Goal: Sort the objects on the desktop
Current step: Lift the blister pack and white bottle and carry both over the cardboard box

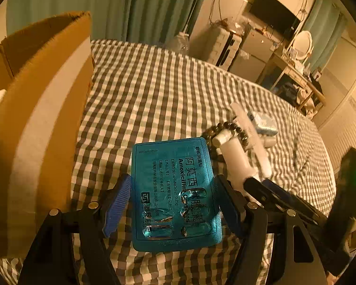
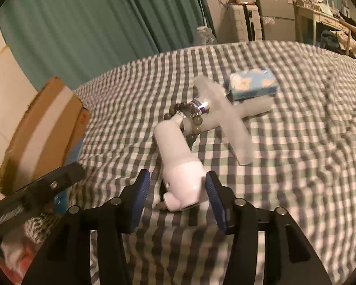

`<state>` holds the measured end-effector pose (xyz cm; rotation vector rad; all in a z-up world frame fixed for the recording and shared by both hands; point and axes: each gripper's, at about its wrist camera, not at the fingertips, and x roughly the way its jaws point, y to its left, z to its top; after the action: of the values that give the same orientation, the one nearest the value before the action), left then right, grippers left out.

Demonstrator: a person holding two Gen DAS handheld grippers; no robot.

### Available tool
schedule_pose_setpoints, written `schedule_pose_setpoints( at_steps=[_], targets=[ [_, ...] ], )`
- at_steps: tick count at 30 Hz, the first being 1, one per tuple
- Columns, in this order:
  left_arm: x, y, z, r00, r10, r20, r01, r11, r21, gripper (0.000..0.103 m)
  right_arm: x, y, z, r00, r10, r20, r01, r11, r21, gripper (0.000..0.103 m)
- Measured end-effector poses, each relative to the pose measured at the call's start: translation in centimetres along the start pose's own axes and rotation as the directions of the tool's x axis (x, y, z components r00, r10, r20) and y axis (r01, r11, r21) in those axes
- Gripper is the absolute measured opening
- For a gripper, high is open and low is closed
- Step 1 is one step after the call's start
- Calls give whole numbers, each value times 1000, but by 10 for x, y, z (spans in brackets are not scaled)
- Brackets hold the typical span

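Blue blister pack (image 1: 175, 194) between left tongs (image 1: 172, 201)

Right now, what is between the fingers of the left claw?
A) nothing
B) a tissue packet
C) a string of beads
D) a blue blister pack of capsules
D: the left claw is closed on the blue blister pack, its pads pressing both side edges.

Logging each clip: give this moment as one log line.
left gripper: shut on blister pack | right gripper: open around white bottle | box: left
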<state>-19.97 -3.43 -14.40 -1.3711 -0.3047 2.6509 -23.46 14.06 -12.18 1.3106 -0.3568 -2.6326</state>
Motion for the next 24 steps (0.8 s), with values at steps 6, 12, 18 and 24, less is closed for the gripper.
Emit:
schedule_pose_setpoints(
  at_steps=[6, 12, 18, 24],
  targets=[
    [17, 2, -5, 999, 17, -39, -17, 1000, -1, 73, 17, -27, 0, 996, 87, -10, -85, 988, 127, 49],
    [13, 2, -3, 1000, 17, -17, -16, 1000, 19, 73, -14, -31, -8, 995, 102, 20, -104, 983, 154, 49],
    [-36, -12, 14, 997, -46, 55, 40, 994, 100, 73, -83, -11, 0, 988, 107, 107, -120, 984, 129, 49],
    [-122, -3, 42, 987, -35, 156, 5, 982, 187, 73, -141, 42, -3, 977, 117, 180, -130, 990, 61, 49]
  ],
)
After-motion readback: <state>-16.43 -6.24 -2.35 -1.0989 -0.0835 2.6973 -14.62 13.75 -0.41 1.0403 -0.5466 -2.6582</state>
